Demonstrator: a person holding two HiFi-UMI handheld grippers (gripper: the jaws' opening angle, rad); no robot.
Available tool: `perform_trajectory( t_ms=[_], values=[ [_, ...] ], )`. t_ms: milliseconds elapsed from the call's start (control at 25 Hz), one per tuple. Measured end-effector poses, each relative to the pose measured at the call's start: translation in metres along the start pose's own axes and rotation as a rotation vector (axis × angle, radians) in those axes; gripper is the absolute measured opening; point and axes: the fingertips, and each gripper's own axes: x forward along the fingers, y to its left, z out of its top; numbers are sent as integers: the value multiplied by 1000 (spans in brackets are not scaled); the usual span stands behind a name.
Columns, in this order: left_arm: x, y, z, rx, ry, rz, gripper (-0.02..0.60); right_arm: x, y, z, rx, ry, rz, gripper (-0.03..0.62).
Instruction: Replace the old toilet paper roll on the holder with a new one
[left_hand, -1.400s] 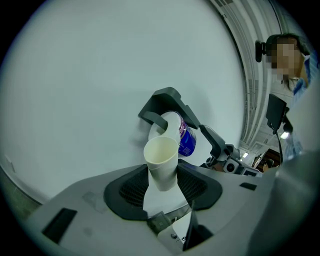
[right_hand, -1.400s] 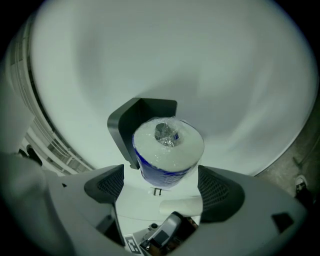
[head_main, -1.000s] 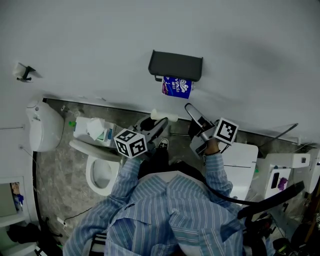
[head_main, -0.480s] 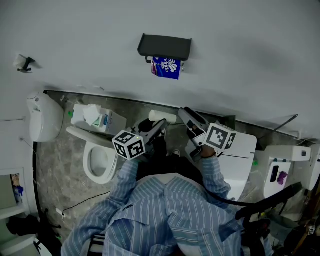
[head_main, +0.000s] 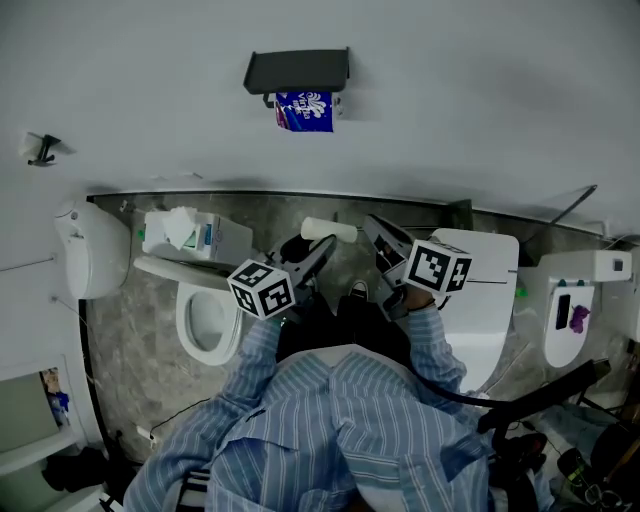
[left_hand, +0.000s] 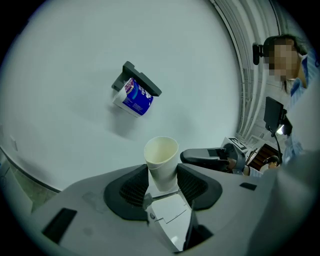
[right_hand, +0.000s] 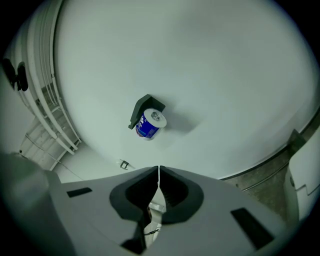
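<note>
One blue-wrapped roll (head_main: 304, 110) hangs under the wall holder (head_main: 297, 70). Well away from the holder, the right gripper (right_hand: 158, 171) has just snapped shut, empty. The left gripper (left_hand: 162, 172) clamps a bare cardboard tube (left_hand: 161, 152). The swap looks essentially done.

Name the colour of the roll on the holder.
Roll: blue, white print; left gripper view.

Dim, flat, bluish light. The holder (head_main: 297, 72) throws a soft shadow rightward on the wall (head_main: 480, 100). Both gripper views bulge fisheye-style with black corners; focus is fairly sharp.
</note>
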Motion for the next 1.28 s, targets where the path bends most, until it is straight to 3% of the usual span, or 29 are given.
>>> perform_trajectory(
  t_ms=[320, 520, 800, 1120, 1280],
  values=[
    [-29, -4, -8, -5, -21, -27, 181, 1, 12, -24, -65, 15, -67, 15],
    [-78, -1, -10, -8, -69, -18, 181, 16, 42, -60, -81, 45, -51, 15],
    [-178, 7, -32, -5, -108, 9, 181, 34, 108, -149, -100, 84, -5, 15],
    [-284, 18, -68, -12, -66, -14, 181, 40, 153, -254, -19, 65, -36, 15],
    [-311, 11, -82, -19, -56, -56, 181, 25, 167, -282, -14, 34, -79, 15]
  ],
)
